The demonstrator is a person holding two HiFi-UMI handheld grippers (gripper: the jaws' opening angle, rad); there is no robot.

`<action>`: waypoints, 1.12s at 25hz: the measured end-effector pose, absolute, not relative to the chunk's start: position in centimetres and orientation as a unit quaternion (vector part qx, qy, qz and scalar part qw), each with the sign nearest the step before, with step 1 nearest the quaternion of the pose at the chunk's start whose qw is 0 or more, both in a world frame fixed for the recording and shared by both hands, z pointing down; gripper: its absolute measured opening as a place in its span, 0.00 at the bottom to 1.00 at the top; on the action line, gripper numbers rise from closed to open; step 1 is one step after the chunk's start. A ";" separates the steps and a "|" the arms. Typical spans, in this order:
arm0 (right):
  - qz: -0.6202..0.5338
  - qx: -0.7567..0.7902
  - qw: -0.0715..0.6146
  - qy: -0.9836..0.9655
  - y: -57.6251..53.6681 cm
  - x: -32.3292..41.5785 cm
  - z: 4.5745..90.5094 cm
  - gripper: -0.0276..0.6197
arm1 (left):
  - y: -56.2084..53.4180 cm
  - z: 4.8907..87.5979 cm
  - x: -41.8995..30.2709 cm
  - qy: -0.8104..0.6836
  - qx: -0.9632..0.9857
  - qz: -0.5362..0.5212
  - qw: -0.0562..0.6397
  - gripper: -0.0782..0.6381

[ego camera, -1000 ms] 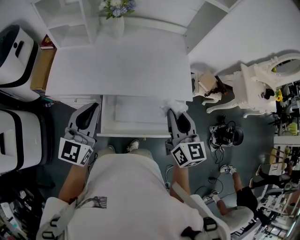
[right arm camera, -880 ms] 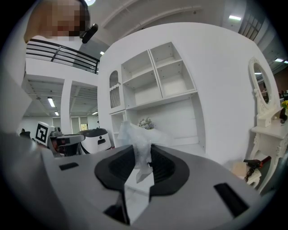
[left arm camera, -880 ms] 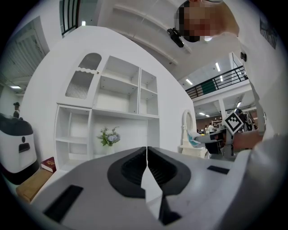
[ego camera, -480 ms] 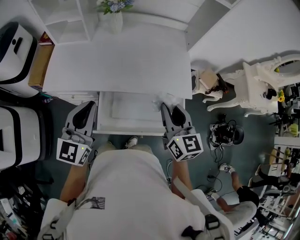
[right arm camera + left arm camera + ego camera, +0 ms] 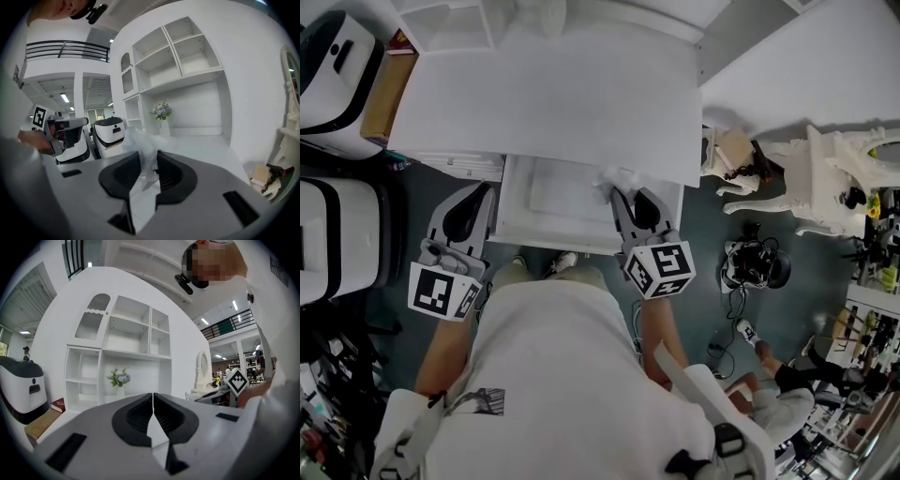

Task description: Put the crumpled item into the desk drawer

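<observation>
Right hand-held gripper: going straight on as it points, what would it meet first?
The right hand-held gripper, gripping the crumpled item over the open drawer, would probably meet the front edge of the desk; depth is unclear.

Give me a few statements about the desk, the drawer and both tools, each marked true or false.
1. The drawer under the desk is open. True.
2. The left tool holds the crumpled item. False: the left tool is shut and empty, and the right tool grips the item.
3. The crumpled item lies in the drawer. False: it is clamped in the right tool above the drawer's right part.
4. A vase of flowers stands at the back of the desk. True.
</observation>
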State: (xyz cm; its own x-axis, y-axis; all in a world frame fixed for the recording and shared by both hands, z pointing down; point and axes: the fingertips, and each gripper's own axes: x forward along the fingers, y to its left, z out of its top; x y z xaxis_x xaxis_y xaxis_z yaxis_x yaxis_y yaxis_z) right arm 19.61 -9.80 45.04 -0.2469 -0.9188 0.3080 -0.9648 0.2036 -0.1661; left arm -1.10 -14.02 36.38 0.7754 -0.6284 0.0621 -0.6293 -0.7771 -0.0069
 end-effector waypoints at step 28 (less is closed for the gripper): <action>0.244 0.532 0.167 -0.794 -12.9 15.0 60.1 0.19 | -13.3 38.4 -3.5 -0.395 0.915 0.077 0.020 0.14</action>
State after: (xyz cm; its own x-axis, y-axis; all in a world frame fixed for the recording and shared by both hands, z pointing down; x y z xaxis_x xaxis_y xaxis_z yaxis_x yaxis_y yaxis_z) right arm 14.99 -12.87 60.14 -0.3788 -0.7622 0.5249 -0.9254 0.3151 -0.2105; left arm -3.54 -13.29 38.39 0.6768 -0.7194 0.1564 -0.7256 -0.6877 -0.0233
